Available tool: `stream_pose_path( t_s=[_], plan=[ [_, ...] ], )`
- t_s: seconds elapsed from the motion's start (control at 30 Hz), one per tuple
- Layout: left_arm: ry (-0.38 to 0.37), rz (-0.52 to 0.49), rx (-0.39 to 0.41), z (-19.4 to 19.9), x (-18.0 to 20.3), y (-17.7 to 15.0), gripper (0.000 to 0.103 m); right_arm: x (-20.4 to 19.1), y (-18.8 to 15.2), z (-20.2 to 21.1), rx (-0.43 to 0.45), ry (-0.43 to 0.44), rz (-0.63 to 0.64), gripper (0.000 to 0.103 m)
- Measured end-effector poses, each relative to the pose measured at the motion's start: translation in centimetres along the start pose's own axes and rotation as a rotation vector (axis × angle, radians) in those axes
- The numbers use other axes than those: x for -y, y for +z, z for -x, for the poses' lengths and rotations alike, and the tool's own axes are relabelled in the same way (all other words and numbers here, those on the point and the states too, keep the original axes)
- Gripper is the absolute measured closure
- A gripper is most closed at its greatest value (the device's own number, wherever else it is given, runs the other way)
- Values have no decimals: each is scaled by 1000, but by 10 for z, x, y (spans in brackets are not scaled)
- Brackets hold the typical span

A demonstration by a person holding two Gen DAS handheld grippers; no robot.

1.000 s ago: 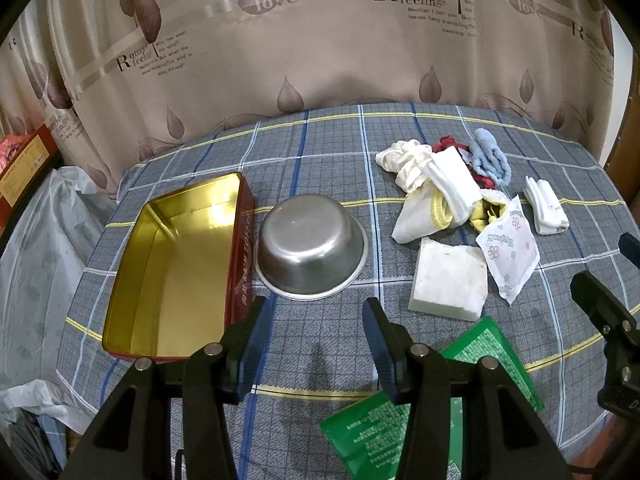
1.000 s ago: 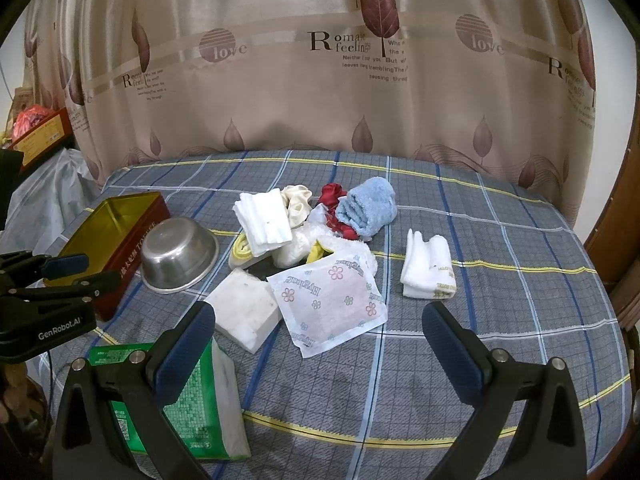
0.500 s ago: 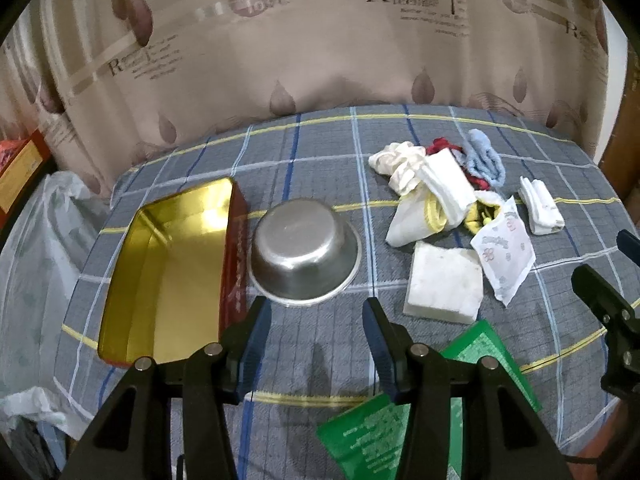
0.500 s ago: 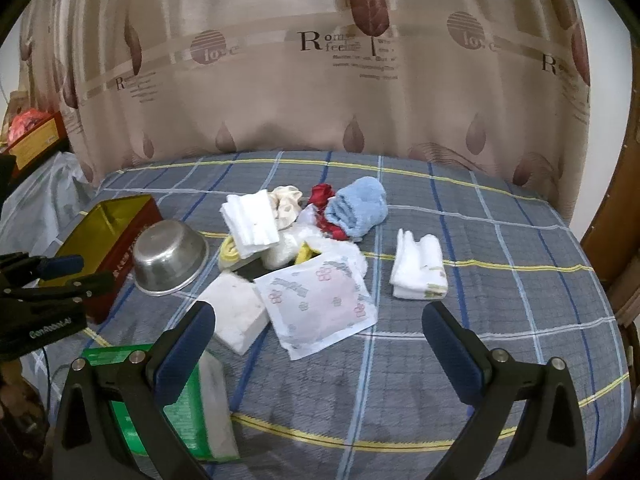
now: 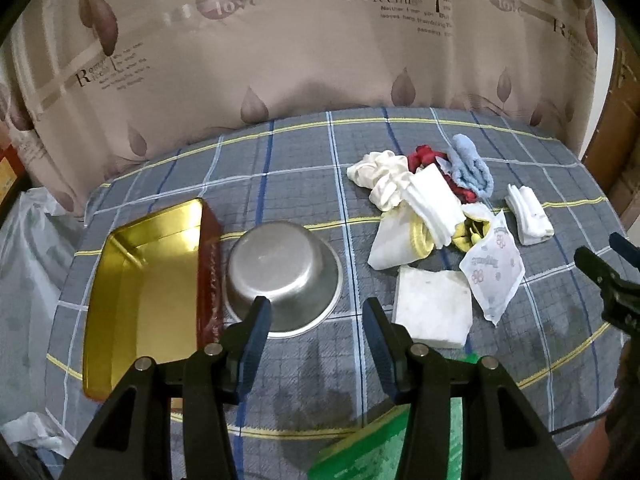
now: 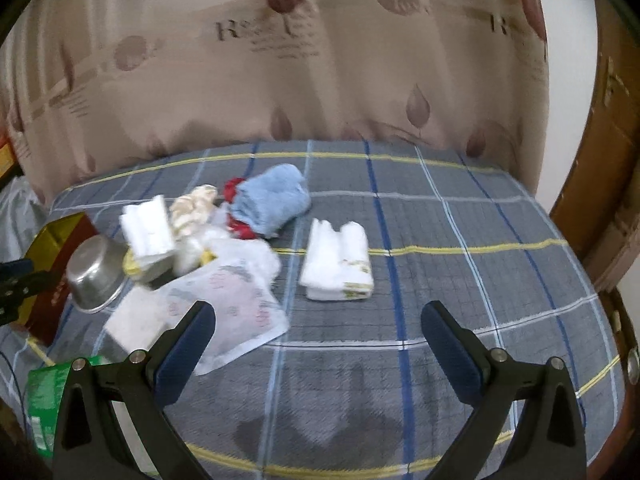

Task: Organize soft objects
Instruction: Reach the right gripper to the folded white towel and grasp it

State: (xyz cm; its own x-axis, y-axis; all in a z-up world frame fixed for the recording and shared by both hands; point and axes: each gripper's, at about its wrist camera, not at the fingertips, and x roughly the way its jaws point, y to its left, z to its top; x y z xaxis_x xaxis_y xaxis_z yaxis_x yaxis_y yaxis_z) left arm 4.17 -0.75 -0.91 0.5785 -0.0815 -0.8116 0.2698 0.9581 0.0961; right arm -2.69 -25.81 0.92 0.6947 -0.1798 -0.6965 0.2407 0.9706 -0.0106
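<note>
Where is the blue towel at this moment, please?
The blue towel lies at the far end of the pile, beside the red cloth, left of centre in the right wrist view.

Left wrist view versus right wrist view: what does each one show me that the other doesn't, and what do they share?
Only the left wrist view shows the gold inside of the open tin, which holds nothing, and the steel bowl sharply, upside down beside it. Only the right wrist view shows the bare cloth to the right of the folded white towel and the wooden furniture there; this view is blurred. Both show the blue towel, the floral packet, the white pad and the green pack. Each hand-held gripper is open: left, right.
</note>
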Motion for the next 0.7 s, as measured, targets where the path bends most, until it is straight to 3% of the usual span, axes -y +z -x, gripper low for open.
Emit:
stream_pose_path(
  t_s=[0.53,0.7],
  plan=[
    [-23,-15,-41,-25,7,23,54,18,26,-92,-131,-19,22,2],
    [-75,-11,-54,-31,15,30,54,26,28,-113,-156,-20,6,12]
  ],
)
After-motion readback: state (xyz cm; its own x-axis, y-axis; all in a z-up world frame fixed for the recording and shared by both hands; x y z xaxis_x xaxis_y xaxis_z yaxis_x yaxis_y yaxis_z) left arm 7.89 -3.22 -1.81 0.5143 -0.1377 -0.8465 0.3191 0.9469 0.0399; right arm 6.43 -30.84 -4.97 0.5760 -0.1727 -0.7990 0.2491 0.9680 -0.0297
